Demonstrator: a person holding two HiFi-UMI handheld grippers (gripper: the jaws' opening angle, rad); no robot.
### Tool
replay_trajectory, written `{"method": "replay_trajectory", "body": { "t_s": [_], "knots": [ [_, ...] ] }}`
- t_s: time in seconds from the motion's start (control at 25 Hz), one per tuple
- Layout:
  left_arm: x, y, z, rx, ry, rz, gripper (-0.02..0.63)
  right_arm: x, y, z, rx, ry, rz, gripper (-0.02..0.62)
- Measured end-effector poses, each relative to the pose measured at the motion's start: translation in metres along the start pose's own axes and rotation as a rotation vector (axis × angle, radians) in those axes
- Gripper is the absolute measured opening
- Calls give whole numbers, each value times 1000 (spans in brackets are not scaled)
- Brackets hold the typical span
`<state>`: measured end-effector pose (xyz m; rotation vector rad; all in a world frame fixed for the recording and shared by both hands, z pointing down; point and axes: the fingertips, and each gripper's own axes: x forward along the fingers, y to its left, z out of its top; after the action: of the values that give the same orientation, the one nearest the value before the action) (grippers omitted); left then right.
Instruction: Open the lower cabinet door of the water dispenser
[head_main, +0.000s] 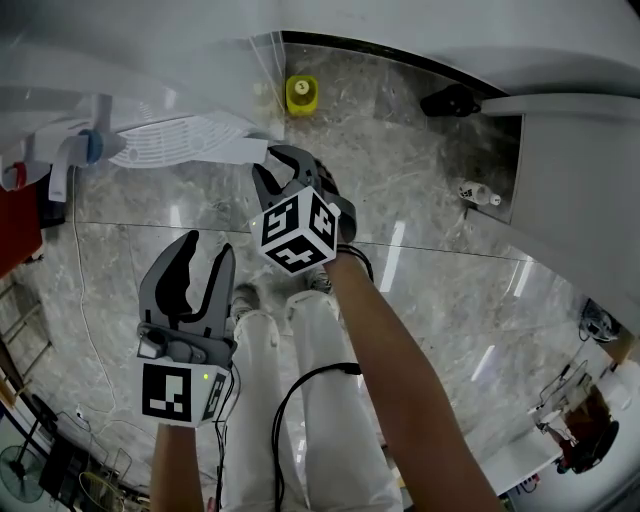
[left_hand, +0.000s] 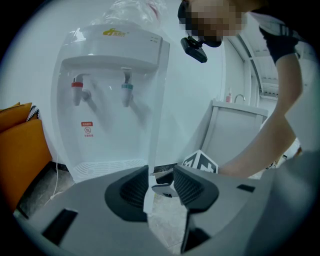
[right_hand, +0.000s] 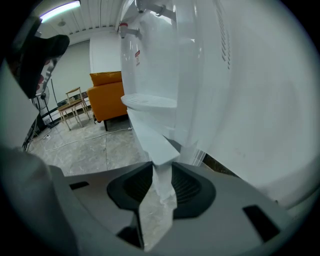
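The white water dispenser (left_hand: 115, 90) stands against the wall, with red and blue taps above a drip tray (head_main: 180, 140). Its lower cabinet door (right_hand: 155, 145) stands slightly ajar, its thin free edge facing me. My right gripper (right_hand: 161, 182) is at that edge, which fills the gap between the ribbed pads. In the head view the right gripper (head_main: 290, 170) reaches to the dispenser's base. My left gripper (head_main: 200, 270) hangs back over the floor, open, with nothing between its fingers. In the left gripper view the door edge (left_hand: 149, 185) shows beyond the gap of the left gripper (left_hand: 161, 182).
An orange sofa (right_hand: 107, 95) and a wooden chair (right_hand: 75, 102) stand left of the dispenser. A small yellow object (head_main: 301, 95) sits on the marble floor by the wall. A white cabinet (head_main: 570, 170) is on the right. A cable (head_main: 80, 290) runs along the floor.
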<state>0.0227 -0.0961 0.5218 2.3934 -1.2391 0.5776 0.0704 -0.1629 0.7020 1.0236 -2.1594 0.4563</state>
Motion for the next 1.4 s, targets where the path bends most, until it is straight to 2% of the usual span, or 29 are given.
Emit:
{"method": "replay_trajectory", "body": {
  "t_s": [0.48, 1.0, 1.08, 1.2, 1.4],
  "knots": [
    [-12, 10, -3, -18, 1, 20, 157, -13, 26, -14, -46, 35, 30, 116],
    [-29, 32, -17, -96, 42, 85, 157, -20, 45, -22, -53, 95, 35, 107],
    [-29, 34, -17, -108, 42, 89, 157, -21, 46, -22, -65, 102, 39, 86],
    [-26, 34, -19, -119, 45, 90, 157, -26, 47, -22, -79, 98, 32, 4],
    [-16, 30, -20, -146, 52, 101, 156, -42, 38, -17, -43, 69, 11, 3]
  ]
}}
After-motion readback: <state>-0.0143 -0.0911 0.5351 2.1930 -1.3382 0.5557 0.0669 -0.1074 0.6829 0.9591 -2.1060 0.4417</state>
